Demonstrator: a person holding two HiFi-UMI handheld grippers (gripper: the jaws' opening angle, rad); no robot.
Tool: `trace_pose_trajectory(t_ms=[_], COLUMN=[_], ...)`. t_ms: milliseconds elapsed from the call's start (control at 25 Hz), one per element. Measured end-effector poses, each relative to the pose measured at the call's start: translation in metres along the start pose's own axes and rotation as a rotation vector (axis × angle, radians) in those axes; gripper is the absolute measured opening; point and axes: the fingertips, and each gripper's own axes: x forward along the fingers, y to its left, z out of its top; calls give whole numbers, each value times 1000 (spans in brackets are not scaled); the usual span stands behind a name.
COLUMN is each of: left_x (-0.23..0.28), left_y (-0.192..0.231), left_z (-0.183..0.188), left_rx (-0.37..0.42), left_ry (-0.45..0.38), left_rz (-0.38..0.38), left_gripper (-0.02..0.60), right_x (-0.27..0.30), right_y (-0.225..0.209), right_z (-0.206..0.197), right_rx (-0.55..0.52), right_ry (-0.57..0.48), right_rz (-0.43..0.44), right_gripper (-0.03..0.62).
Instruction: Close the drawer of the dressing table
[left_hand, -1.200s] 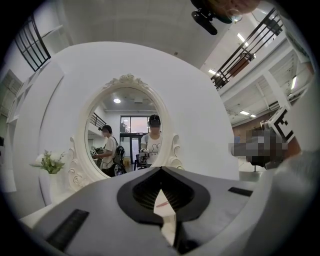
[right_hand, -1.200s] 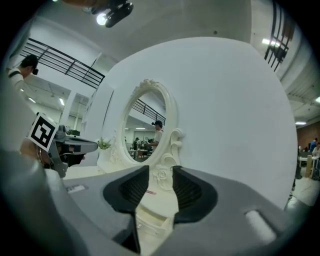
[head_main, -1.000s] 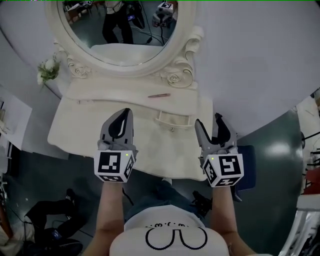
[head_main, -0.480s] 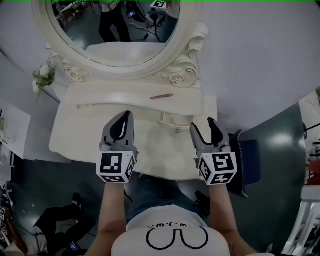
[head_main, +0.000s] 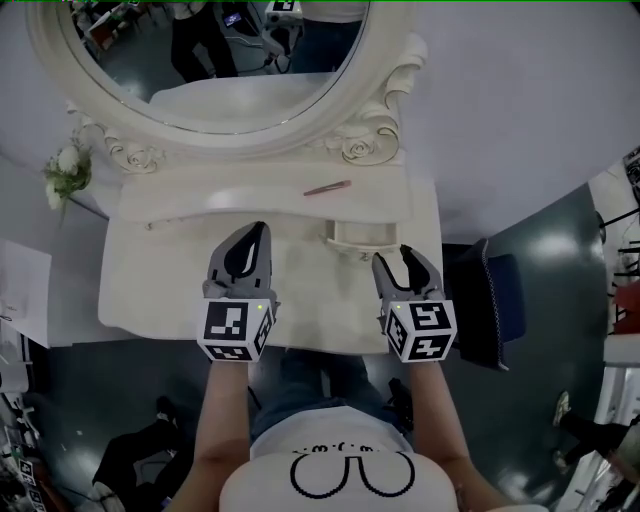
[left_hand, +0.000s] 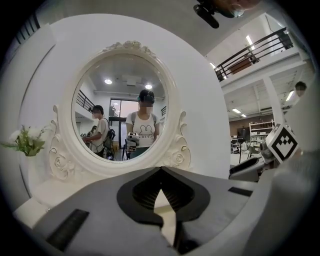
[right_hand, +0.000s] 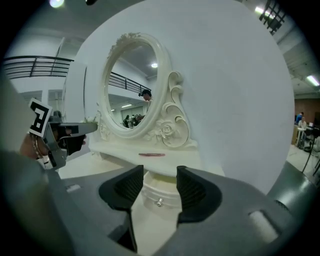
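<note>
Head view, drawer (head_main: 355, 237): stood partly out from under the raised shelf (head_main: 230, 185) on the right side of the dressing table (head_main: 120, 260), its curved front facing the person.
Knob (right_hand: 159, 202): small and shiny at the middle of the drawer front, seen in the right gripper view through the gap between the jaws.
Right gripper (head_main: 400, 260): near the drawer's front, on its right and apart from it; jaws stood apart and were closing, with nothing gripped between them.
Left gripper (head_main: 256, 235): over the bare tabletop (head_main: 150, 290) to the left of the drawer; jaws met at the tips and held nothing.
Pink stick (head_main: 328, 188): lay on the shelf behind the drawer, thin and pen-like; what it was could not be told.
Mirror (head_main: 250, 60): oval, in a carved white frame, rising behind the shelf.
Flowers (head_main: 62, 175): a white sprig at the table's left end.
Stool (head_main: 490, 310): dark, on the floor to the right of the table.
</note>
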Motion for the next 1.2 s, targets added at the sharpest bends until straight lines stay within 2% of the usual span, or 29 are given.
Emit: trace_pose_trajectory(t_ms=[240,760,1080,1200], left_x=[1,1,3,6], left_y=[4,14,15,16], left_z=[-13,-30,-38,-38], left_rx=[-8,-21,-31,-32], left_ry=[29,59,71,73], left_rz=[-37,-53,-56,-55], left_gripper=[-2,-2,-2,-2], right_x=[17,64,78,80], right_y=[10,16,6,4], right_z=[-37,-107,-118,-117], right_rx=[39,118,115,100], right_ry=[98,290,307,311], right_rz=[-13,-71,-117,-121], right_gripper=[206,163,143,104])
